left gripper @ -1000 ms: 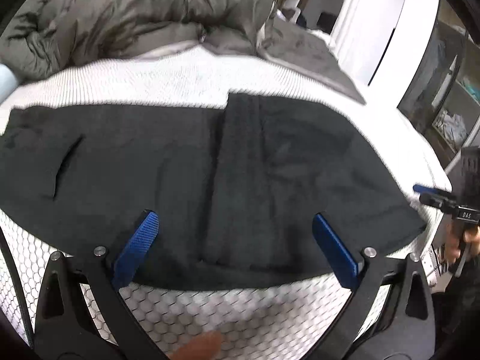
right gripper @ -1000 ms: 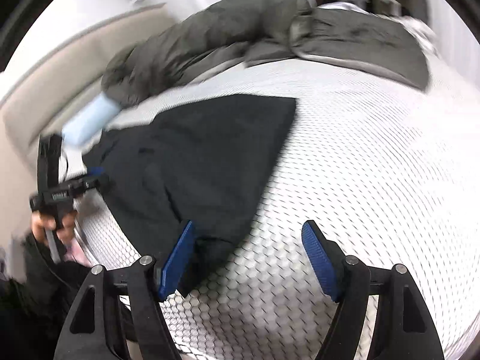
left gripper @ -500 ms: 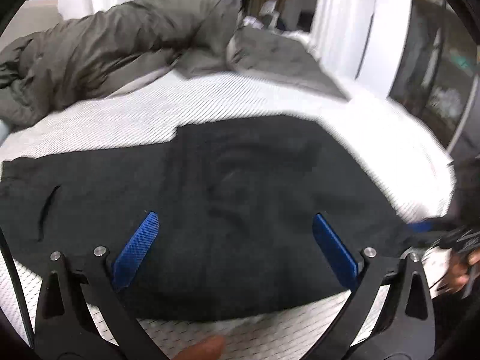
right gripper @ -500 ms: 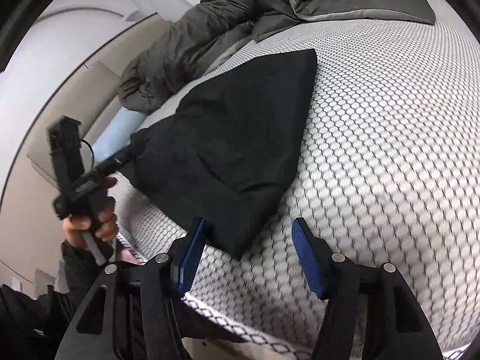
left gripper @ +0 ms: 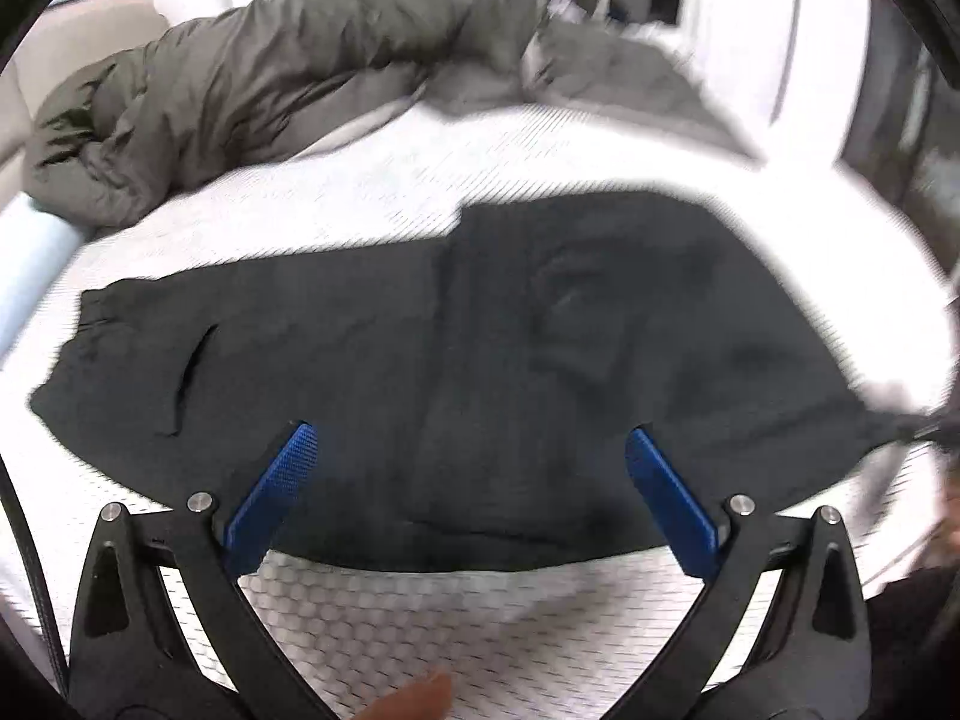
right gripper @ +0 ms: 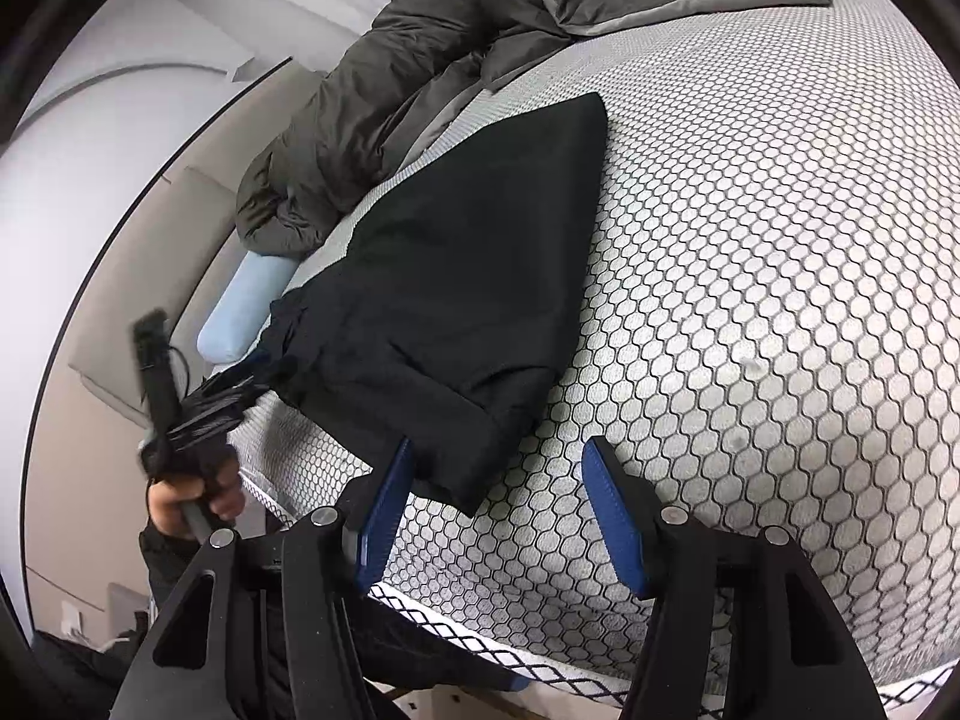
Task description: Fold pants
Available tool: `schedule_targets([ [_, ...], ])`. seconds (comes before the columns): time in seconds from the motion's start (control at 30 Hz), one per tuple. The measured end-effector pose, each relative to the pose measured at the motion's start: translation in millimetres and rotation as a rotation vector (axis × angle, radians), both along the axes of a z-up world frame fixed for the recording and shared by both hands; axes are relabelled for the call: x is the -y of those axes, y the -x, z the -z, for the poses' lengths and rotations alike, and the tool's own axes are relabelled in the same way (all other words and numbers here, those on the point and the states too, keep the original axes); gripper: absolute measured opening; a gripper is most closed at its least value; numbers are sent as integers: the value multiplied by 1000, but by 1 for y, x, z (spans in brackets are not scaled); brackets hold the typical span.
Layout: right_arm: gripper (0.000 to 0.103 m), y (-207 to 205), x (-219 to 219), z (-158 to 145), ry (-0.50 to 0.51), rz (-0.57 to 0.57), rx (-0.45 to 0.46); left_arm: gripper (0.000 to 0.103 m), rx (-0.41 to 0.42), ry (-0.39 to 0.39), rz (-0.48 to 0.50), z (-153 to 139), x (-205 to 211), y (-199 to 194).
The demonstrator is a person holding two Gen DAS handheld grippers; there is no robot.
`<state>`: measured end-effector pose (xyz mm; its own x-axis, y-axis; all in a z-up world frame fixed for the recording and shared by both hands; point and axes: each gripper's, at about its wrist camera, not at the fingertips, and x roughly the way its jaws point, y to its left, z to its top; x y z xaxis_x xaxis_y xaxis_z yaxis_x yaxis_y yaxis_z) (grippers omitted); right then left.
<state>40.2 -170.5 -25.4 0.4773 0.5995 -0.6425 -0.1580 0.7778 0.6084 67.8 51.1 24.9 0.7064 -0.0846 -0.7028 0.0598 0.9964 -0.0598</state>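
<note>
Your black pants [left gripper: 480,360] lie flat on the white honeycomb-patterned mattress [right gripper: 780,300], already doubled over so one layer sits on top of the other, with a pocket slit showing toward the left in the left wrist view. They run along the near edge of the bed, just short of it.

Your left gripper [left gripper: 468,480] hangs above the middle of the pants with its blue pads [left gripper: 276,492] spread wide — nothing is between them and they touch no cloth. That view is blurred at the right edge, so what happens at the far corner of the pants there is hard to read.

Your right gripper [right gripper: 498,510] sits low at the near corner of the pants, its jaws partly apart. The left pad [right gripper: 384,516] is just beside the edge of the folded corner; the other stands over bare mattress. The corner lies between them, but the pads do not press on it.

In the right wrist view your left hand [right gripper: 192,492] grips its tool near the other end of the pants. A rumpled grey duvet [right gripper: 420,90] is bunched at the head of the bed, with a pale blue pillow [right gripper: 246,312] just beside it.
</note>
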Motion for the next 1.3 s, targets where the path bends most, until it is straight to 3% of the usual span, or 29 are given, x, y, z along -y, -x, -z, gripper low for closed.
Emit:
schedule_targets([
  [0.03,60,5,4,1,-11,12,0,103,34,71,34,-12,4,9],
  [0.1,60,8,6,2,-23,18,0,102,50,140,107,-19,20,13],
  [0.2,60,6,7,2,-42,23,-1,101,7,177,296,-5,75,13],
  [0.27,58,2,10,5,-86,36,-19,90,14,105,417,6,122,20],
  [0.37,51,0,14,7,-125,48,-31,87,12,-27,552,19,167,31],
  [0.4,49,0,15,8,-145,48,-32,87,7,-33,563,21,171,31],
  [0.47,46,0,14,12,-195,39,-44,86,-5,12,551,17,166,23],
  [0.5,39,0,14,15,-220,43,-46,86,0,49,527,13,158,18],
  [0.6,9,-4,12,20,-252,71,-57,87,24,144,411,3,132,-2],
  [0.7,5,6,5,14,-194,78,-14,87,-5,144,257,12,117,-32],
  [0.8,2,25,-7,16,-180,53,4,87,-55,151,223,24,119,-48],
  [0.9,2,37,-13,19,-162,34,3,87,-32,150,283,18,139,-48],
  [1.0,2,39,-14,17,-149,24,12,88,-14,52,370,20,175,-51],
  [1.07,2,43,-16,15,-150,-8,18,88,-42,-2,371,30,187,-54],
  [1.17,4,52,-22,11,-127,-66,30,88,-81,0,368,38,186,-49],
  [1.3,37,58,-4,4,-143,-2,63,88,-91,-19,376,48,177,-35],
])
